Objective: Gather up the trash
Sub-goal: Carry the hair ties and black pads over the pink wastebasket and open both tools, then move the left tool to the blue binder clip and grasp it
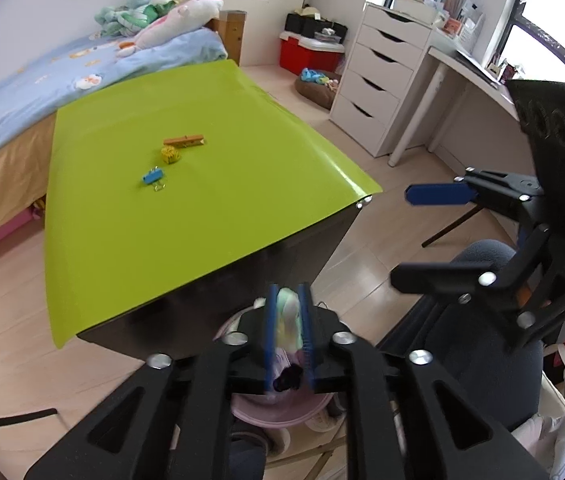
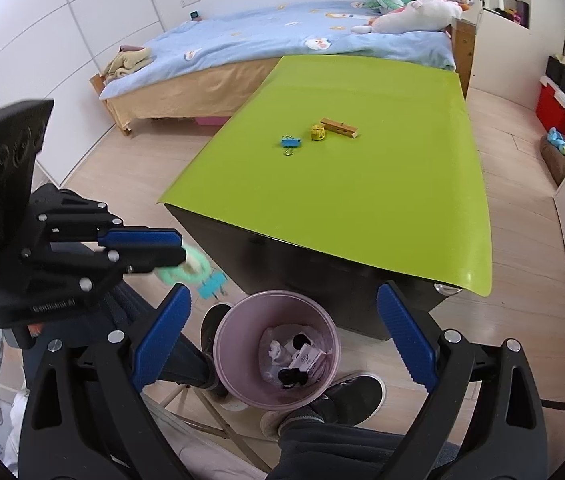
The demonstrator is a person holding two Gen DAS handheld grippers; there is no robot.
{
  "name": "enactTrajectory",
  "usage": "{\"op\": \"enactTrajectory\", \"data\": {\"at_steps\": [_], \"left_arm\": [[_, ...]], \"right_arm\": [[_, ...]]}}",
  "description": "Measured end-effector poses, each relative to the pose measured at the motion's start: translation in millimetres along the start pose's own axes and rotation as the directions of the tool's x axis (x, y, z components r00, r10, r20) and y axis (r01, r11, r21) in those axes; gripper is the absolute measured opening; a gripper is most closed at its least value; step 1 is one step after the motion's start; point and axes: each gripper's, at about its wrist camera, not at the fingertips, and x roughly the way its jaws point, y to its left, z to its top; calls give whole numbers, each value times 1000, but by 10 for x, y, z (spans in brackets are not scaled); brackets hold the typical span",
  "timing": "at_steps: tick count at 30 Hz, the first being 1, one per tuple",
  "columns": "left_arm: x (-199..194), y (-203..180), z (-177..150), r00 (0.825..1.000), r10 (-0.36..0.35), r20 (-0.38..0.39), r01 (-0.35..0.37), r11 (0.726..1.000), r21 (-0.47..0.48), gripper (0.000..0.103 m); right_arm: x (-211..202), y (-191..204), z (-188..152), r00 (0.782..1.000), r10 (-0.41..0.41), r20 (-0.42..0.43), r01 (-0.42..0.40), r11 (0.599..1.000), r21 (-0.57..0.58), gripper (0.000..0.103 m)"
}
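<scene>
My left gripper is shut on a pale green fluffy piece of trash and holds it off the table's near edge, above the pink trash bin. In the right wrist view the same gripper grips the green piece up and left of the bin. The bin holds crumpled paper and a small box. My right gripper is open and empty over the bin. On the green table lie a blue binder clip, a yellow ball and a wooden clothespin.
A bed with a blue cover stands behind the table. White drawers and a desk stand to the right. The person's shoes and legs are beside the bin. A red box sits on the floor.
</scene>
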Motion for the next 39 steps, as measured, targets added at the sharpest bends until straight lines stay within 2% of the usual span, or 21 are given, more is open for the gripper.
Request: {"op": "enactTrajectory", "data": {"at_steps": [1,2,4,5,9,16,29,39], "left_arm": [[9,19,-9,1000,3,2,-3,1000,-12,59],[7,38,-20,1000,2,9,-2,1000,-26,66],[-7,79,-29,1000,11,21,-10,999,-48,87],[-24,84,-30,999,23,33,-21,998,-54,89],[-96,159,-30,996,69,61,-63,994,-89,95],[-199,243,-52,989,120,85,-109,987,-121,95],[-219,451,43,987,139,85,-125,980,-157,95],[-39,773,336,985,162,58,-148,969,-197,95]], "right_arm": [[0,-12,-1,1000,-2,1,2,1000,4,94],[-5,-20,-11,1000,-3,1,3,1000,5,94],[1,-28,-25,1000,-3,0,3,1000,7,94],[5,-31,-35,1000,-4,0,4,1000,8,95],[13,-40,-46,1000,-4,2,4,1000,14,95],[42,-31,-41,1000,-1,2,1,1000,23,96],[96,-31,117,1000,-9,18,8,1000,13,96],[230,-128,418,999,-33,12,33,999,-3,96]]}}
